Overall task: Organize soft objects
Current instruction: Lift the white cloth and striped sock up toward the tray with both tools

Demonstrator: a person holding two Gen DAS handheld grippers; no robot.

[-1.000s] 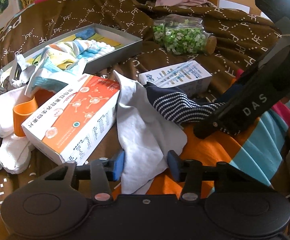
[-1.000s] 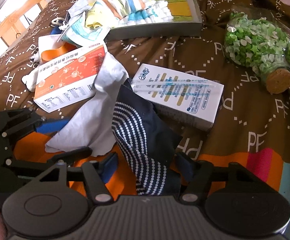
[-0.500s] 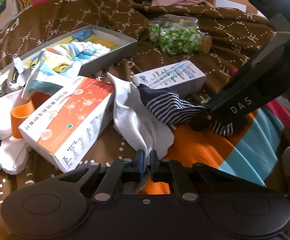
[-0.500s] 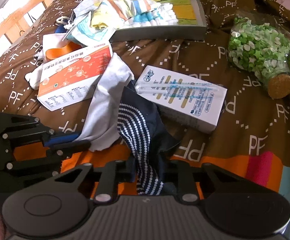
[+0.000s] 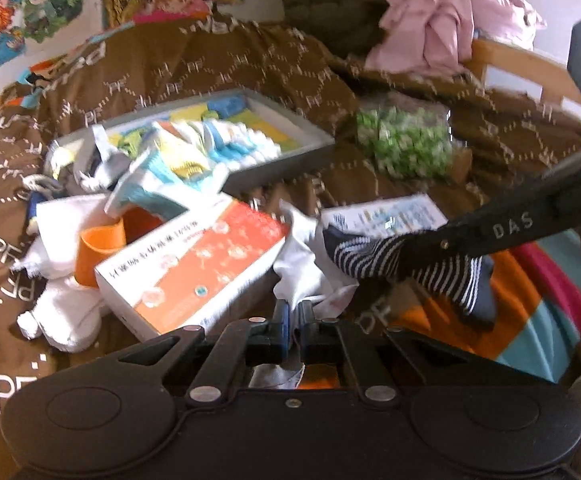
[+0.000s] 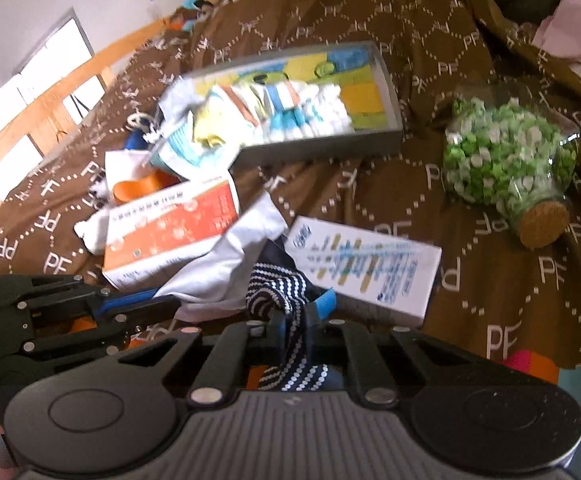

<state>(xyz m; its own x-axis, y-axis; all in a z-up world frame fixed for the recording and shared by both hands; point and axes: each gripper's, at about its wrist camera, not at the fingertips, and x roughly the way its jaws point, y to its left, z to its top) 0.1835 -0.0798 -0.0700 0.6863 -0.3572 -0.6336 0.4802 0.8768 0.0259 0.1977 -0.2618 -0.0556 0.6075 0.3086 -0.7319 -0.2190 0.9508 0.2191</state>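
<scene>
On the left of the brown patterned bedspread (image 5: 218,60) a crumpled white cloth (image 5: 62,312) and an orange plastic cup (image 5: 98,248) lie against an orange-and-white cardboard box (image 5: 194,268). Behind them the shallow grey tray (image 5: 282,152) already holds striped folded cloths. The left gripper (image 5: 292,316) is pressed together on the near edge of the thin white fabric piece (image 5: 298,276), which stretches away from the jaws toward the box. Just right of it, the right gripper (image 6: 292,320) has just been closing and now pinches the navy sock with white stripes (image 6: 274,292); the sock's length runs away from the fingers, its far end tucked beside the white-and-blue carton (image 6: 366,268). The tray lies ahead and to the left of both tools, with the left one nearer. The orange-and-white box sits between, so I judge both pieces need lifting over it. A glass jar of green beads (image 6: 510,156) lies far right, out of the way.
</scene>
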